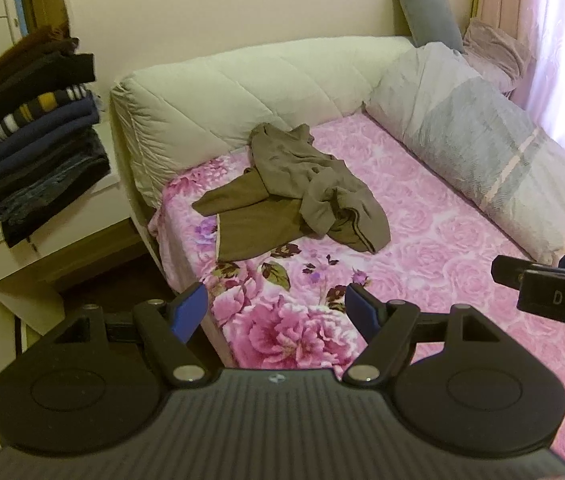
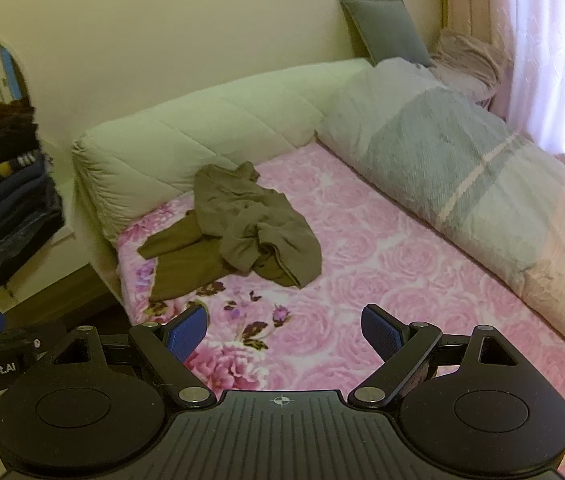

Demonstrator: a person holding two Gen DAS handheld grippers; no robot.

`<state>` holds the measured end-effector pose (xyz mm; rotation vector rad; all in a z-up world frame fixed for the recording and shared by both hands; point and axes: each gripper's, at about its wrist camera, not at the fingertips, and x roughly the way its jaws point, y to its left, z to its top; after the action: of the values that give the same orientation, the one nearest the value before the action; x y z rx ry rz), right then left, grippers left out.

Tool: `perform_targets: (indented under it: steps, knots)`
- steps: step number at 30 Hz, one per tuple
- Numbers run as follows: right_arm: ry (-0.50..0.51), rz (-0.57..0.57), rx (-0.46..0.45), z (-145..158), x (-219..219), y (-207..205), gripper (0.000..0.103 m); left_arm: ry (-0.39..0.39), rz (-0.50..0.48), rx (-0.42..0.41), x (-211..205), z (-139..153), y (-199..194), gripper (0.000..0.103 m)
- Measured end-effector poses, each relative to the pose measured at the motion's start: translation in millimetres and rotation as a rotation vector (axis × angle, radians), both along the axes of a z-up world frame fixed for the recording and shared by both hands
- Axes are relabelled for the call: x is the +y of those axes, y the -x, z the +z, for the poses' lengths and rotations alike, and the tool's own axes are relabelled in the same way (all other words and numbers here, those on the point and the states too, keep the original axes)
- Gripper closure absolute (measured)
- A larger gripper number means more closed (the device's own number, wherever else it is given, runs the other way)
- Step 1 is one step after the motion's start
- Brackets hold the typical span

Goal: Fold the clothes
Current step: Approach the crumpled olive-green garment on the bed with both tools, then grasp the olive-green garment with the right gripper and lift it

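Observation:
An olive-brown garment (image 1: pixel 298 188) (image 2: pixel 238 224) lies crumpled in a heap on the pink floral bedspread (image 1: pixel 422 248) (image 2: pixel 382 264), near the cream padded headboard. My left gripper (image 1: pixel 276 308) hovers over the near edge of the bed, well short of the garment, jaws open and empty. My right gripper (image 2: pixel 284 330) is likewise open and empty, held above the bedspread some way in front of the garment. Part of the right gripper shows at the right edge of the left wrist view; part of the left gripper shows at the left edge of the right wrist view.
A stack of folded dark clothes (image 1: pixel 34 136) (image 2: pixel 6 196) sits on a white side table (image 1: pixel 22 256) left of the bed. A rolled grey quilt (image 1: pixel 470 140) (image 2: pixel 454 172) runs along the bed's right side by the curtain. A grey cushion (image 1: pixel 426 12) leans on the wall.

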<state>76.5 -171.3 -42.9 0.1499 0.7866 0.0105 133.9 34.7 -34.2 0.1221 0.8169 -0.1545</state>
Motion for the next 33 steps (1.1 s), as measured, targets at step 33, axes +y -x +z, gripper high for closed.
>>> perform_targets:
  steps: [33]
  knots:
    - [-0.255, -0.270, 0.205, -71, 13, -189, 0.016, -0.028, -0.220, 0.153, 31, -45, -271, 0.030]
